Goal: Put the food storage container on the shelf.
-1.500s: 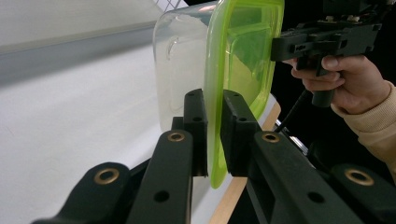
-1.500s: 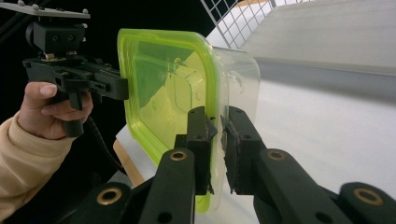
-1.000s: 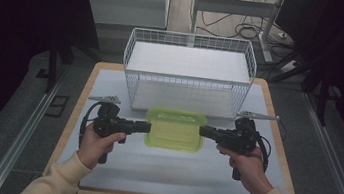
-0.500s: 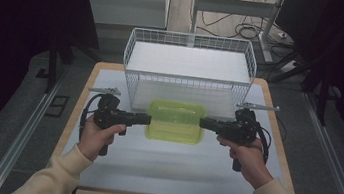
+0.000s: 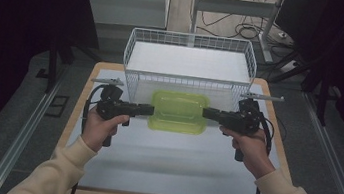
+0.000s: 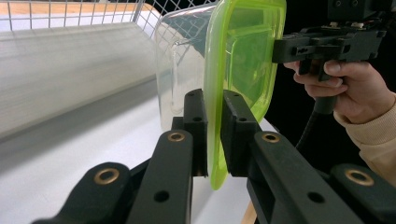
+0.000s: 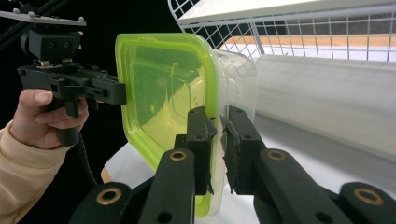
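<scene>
Both claws are gripping a clear plastic container with a green lid [image 5: 179,111], the left claw [image 5: 150,109] pinching the lid rim at one short end and the right claw [image 5: 205,112] pinching the opposite end. The container is hanging between them, lid facing up, just in front of the white wire basket [image 5: 190,54] and above the desk [image 5: 162,156]. Its long axis is running from claw to claw. It is looking empty and light, with stiff but smooth, slippery plastic, so the protruding lid rim is probably offering the surest hold, and uneven pulling could pop the lid loose.
</scene>
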`<state>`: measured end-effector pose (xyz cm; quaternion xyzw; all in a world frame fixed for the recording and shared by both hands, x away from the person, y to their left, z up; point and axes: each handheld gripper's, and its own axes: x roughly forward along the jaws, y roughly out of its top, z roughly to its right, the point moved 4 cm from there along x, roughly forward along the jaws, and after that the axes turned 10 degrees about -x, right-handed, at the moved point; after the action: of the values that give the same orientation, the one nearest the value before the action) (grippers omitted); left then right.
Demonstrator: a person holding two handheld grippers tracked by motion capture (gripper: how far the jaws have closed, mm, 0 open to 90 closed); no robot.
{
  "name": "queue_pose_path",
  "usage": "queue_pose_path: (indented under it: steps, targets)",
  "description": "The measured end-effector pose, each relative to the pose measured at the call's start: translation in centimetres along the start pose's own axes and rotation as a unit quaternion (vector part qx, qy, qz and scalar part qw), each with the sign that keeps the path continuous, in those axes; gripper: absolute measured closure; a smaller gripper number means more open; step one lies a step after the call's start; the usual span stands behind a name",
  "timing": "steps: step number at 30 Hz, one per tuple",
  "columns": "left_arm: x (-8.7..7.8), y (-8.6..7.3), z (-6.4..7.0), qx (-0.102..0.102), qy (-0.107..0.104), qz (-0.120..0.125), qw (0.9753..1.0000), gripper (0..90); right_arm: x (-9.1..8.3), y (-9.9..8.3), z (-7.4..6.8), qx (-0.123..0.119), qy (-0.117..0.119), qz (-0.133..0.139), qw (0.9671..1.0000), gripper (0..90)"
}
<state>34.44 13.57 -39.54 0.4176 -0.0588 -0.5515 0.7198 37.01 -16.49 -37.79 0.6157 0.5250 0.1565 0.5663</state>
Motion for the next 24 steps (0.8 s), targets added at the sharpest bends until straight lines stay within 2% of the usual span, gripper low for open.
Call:
queue_pose_path:
  steps: [16,24]
  targets:
    - [-0.3,1.9,0.0,-0.002,0.002,0.011,0.9999,81.6,0.2,2.4,0.2,-0.016,-0.002,0.006,0.9998,81.4]
    - [-0.2,3.7,-0.1,0.002,0.006,0.014,0.9999,81.6,0.4,3.8,1.0,-0.013,-0.001,0.01,0.9999,81.4]
